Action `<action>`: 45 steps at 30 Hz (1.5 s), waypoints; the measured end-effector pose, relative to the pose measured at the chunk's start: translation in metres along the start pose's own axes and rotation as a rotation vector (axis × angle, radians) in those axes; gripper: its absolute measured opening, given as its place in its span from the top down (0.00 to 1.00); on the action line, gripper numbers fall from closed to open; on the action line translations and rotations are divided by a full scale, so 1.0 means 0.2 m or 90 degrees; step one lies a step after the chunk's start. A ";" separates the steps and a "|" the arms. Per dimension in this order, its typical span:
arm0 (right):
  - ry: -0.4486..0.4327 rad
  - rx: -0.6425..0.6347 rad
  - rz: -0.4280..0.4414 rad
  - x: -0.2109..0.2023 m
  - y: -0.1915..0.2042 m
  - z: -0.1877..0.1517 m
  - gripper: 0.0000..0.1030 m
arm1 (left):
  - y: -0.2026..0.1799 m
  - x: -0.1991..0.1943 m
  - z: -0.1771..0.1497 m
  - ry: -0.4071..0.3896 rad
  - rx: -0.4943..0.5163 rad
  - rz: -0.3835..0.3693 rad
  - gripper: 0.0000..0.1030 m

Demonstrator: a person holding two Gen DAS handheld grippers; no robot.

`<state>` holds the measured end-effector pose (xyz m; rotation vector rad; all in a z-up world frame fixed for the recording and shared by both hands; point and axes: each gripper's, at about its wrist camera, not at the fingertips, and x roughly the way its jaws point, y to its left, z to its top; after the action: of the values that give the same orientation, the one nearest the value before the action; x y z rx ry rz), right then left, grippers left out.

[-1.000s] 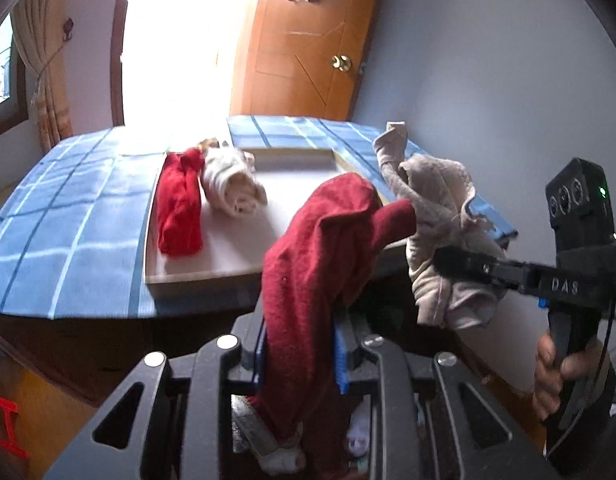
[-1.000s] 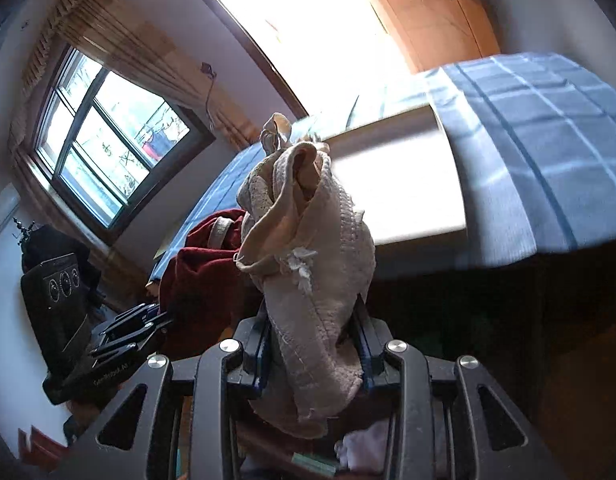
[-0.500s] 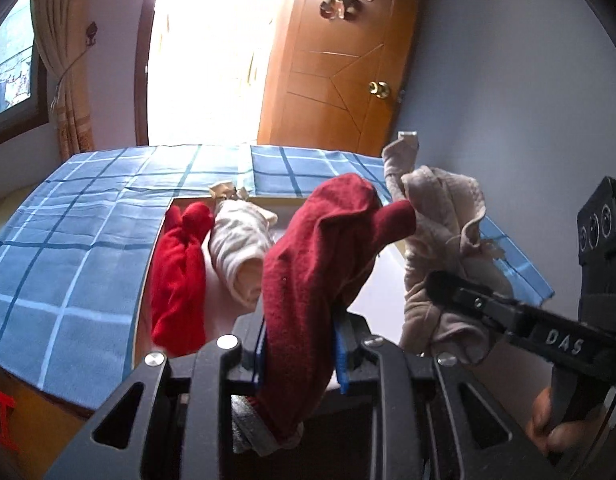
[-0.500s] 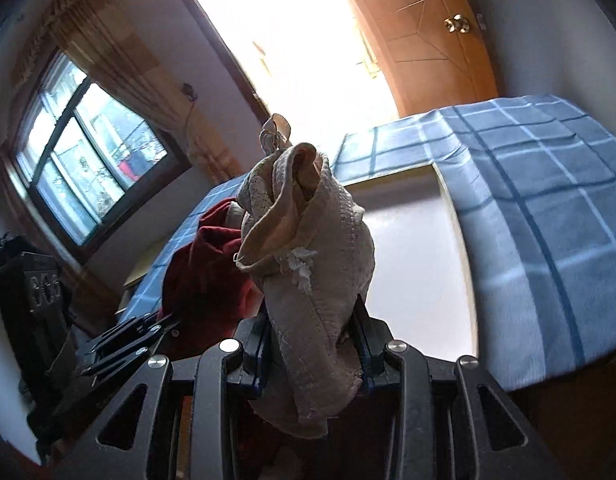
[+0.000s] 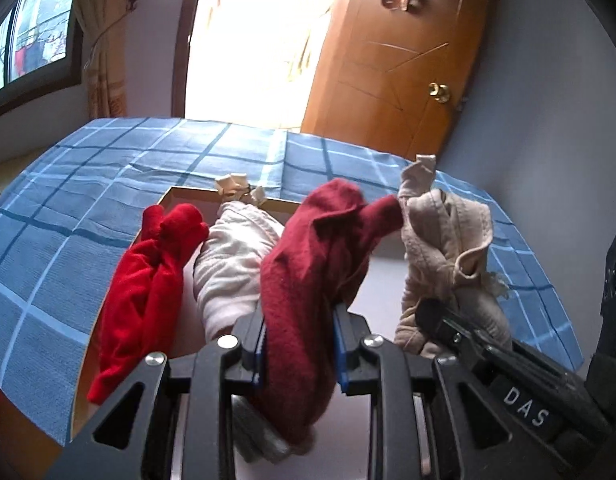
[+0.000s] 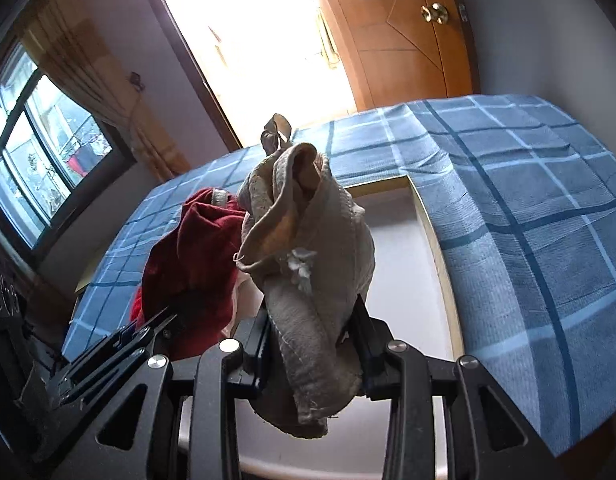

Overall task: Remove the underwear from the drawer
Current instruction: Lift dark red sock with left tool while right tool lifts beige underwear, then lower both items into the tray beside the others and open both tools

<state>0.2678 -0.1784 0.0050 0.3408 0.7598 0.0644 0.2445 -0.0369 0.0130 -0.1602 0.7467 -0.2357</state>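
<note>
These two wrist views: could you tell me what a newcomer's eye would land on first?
Probably the two garments held up in front: dark red underwear clamped in the left tongs, beige underwear in the right tongs. Behind them, bright red underwear and a pale roll lie on a white board over the blue checked cloth.

Both tools are swinging in over the white board (image 5: 387,280) on the blue checked cloth (image 5: 108,184) now, where a second ago its near edge and the dark drop below filled the view. The bright red garment (image 5: 144,280) and the pale roll (image 5: 236,264) loom closer.
</note>
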 end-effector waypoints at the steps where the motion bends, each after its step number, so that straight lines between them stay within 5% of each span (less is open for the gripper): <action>1: 0.003 0.003 -0.003 0.02 -0.01 0.01 0.64 | -0.01 0.02 0.01 0.000 0.001 0.007 0.77; 21: 0.097 0.077 0.009 0.37 -0.12 0.16 0.64 | -0.06 0.23 0.06 0.010 -0.020 0.073 0.73; 29: 0.120 0.117 0.075 0.43 -0.17 0.19 0.62 | -0.03 0.23 0.06 0.005 -0.060 0.063 0.66; 31: 0.127 0.124 0.090 0.45 -0.18 0.19 0.61 | -0.03 0.22 0.06 0.007 -0.061 0.055 0.61; 34: 0.135 0.145 0.115 0.46 -0.20 0.20 0.56 | -0.03 0.20 0.06 0.016 -0.061 0.027 0.35; 38: 0.132 0.156 0.148 0.47 -0.19 0.20 0.45 | -0.03 0.12 0.06 0.007 -0.065 0.050 0.28; 41: 0.127 0.158 0.159 0.44 -0.19 0.20 0.44 | -0.01 0.06 0.04 -0.017 -0.068 0.062 0.04; 45: 0.099 0.170 0.173 0.35 -0.21 0.18 0.43 | -0.02 -0.04 0.03 -0.070 -0.052 0.087 0.01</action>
<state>0.3406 -0.2148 -0.0304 0.6981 0.8742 0.2490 0.2429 -0.0378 0.0234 -0.1975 0.6559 -0.0651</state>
